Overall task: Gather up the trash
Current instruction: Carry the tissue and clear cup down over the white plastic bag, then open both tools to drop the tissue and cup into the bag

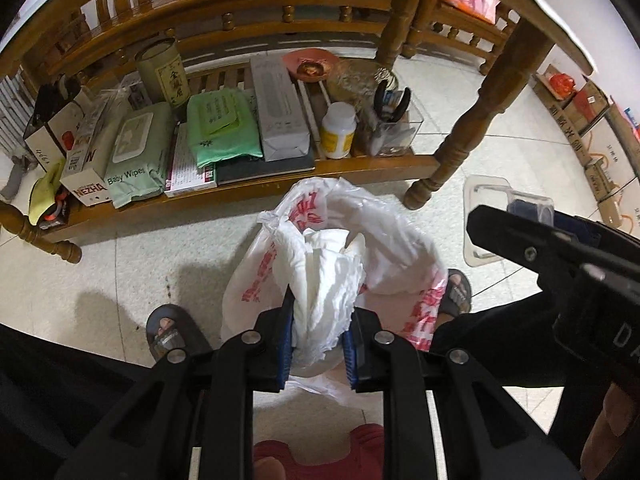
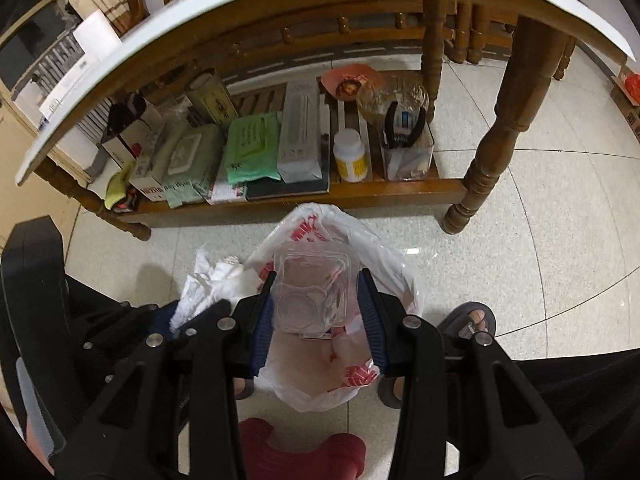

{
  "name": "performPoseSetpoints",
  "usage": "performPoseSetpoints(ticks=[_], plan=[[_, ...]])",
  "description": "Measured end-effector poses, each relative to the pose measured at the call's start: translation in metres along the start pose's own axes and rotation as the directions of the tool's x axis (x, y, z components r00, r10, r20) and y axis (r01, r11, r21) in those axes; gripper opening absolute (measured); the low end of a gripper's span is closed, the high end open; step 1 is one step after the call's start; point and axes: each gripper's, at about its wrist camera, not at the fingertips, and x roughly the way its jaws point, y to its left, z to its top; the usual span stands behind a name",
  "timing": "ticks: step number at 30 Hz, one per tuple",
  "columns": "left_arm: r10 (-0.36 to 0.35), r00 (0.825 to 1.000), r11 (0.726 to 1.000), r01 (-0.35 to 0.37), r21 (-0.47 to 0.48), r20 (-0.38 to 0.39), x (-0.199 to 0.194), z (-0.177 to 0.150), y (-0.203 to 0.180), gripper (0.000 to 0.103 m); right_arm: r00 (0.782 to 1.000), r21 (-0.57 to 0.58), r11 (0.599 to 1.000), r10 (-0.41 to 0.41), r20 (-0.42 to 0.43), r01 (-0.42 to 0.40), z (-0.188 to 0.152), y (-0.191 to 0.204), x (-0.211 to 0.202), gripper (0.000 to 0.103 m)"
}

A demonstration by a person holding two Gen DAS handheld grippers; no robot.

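Note:
A white plastic bag with red print (image 1: pixel 384 248) stands open on the floor in front of the wooden table; it also shows in the right wrist view (image 2: pixel 384 264). My left gripper (image 1: pixel 318 312) is shut on a crumpled white tissue wad (image 1: pixel 324 276) and holds it over the bag's mouth. My right gripper (image 2: pixel 316 300) is shut on a clear plastic container (image 2: pixel 316 284) and holds it over the bag. The right gripper also shows at the right of the left wrist view (image 1: pixel 532 216), with the clear container (image 1: pixel 492 216) in it. The tissue (image 2: pixel 208 284) shows left of the bag in the right wrist view.
The table's lower shelf (image 1: pixel 240 188) holds wipes packs, boxes, a tin and a white pill bottle (image 1: pixel 339 130). A turned table leg (image 1: pixel 460 148) stands just right of the bag. The person's sandalled feet (image 1: pixel 168 330) flank the bag. Cardboard boxes (image 1: pixel 592 148) line the right wall.

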Motion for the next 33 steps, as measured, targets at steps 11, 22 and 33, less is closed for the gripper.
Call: performPoseSetpoints(ticks=[11,22,33], plan=[[0.063,0.998,0.998,-0.063,-0.002,-0.023,0.028,-0.005,-0.002,0.021,0.999,0.012,1.000,-0.013,-0.041,0.013,-0.003,-0.004,0.023,0.039],[0.089,0.994,0.996,-0.090,0.002,-0.059,0.058,-0.013,-0.004,0.021,0.997,0.021,0.999,-0.035,-0.073,0.037,-0.003,-0.010,0.045,0.039],[0.076,0.992,0.997,-0.078,-0.016,-0.097,0.071,-0.017,-0.002,0.037,0.993,0.035,0.998,-0.046,-0.112,0.050,-0.007,-0.014,0.065,0.040]])
